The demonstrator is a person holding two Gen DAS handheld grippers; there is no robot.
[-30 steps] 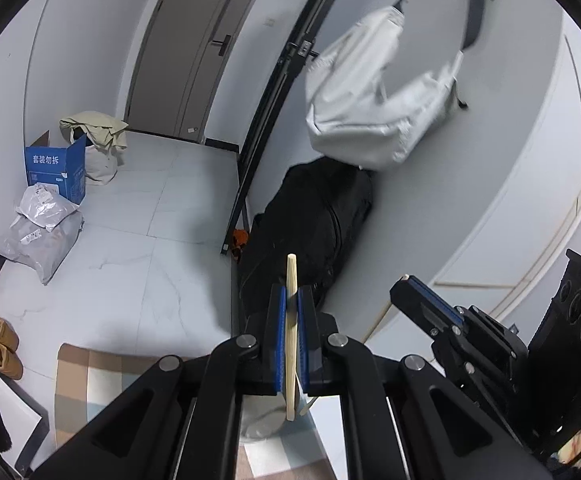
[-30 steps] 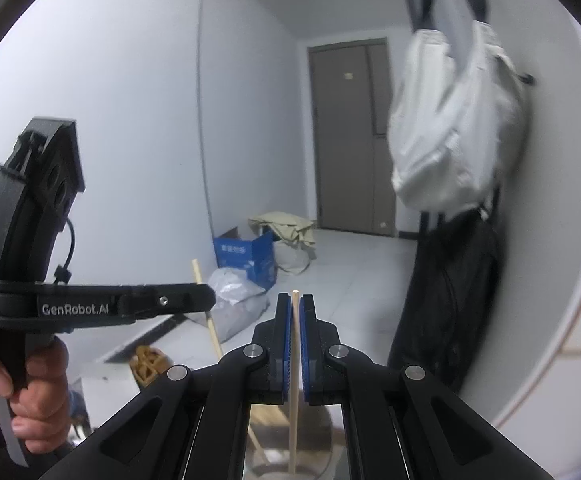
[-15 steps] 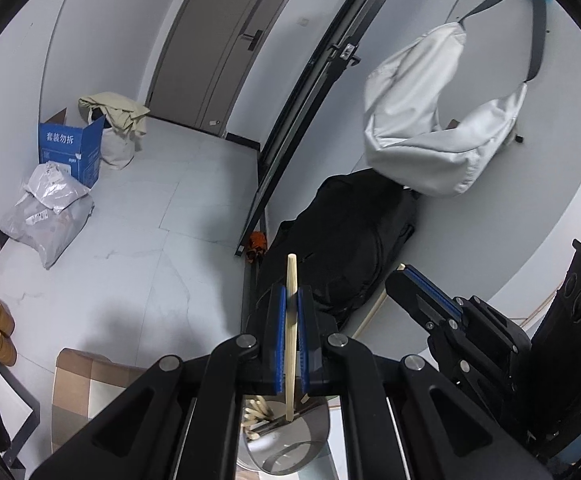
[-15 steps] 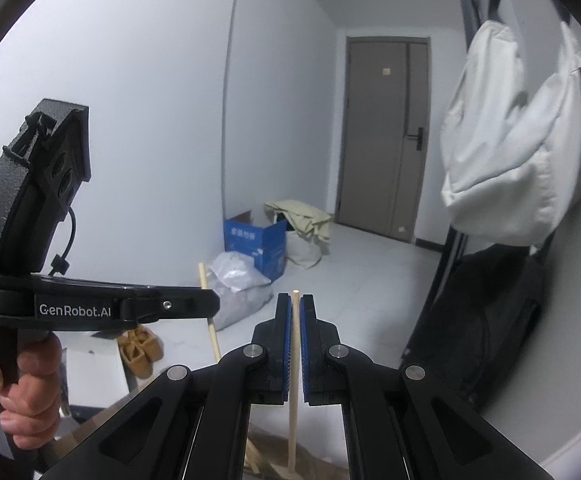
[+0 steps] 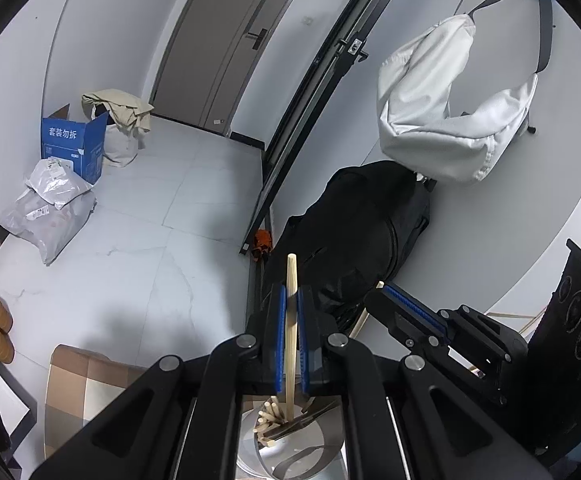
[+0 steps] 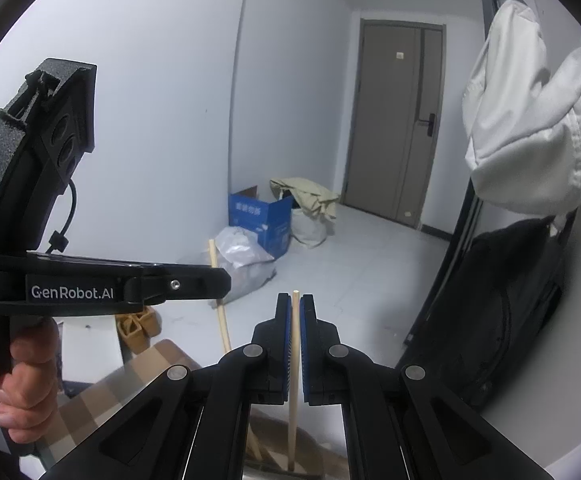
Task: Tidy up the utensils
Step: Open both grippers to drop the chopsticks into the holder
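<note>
Insertion step: keep each pale round wooden chopstick (image 5: 291,320) (image 6: 295,344) approx. vertical w/ lower tip over the shiny round metal holder (image 5: 290,456) before release; left hand-held gripper (image 5: 289,312) & right hand-held gripper (image 6: 295,320) each pinch one stick, both angled down, side by side above the checked cloth (image 5: 78,384).
</note>
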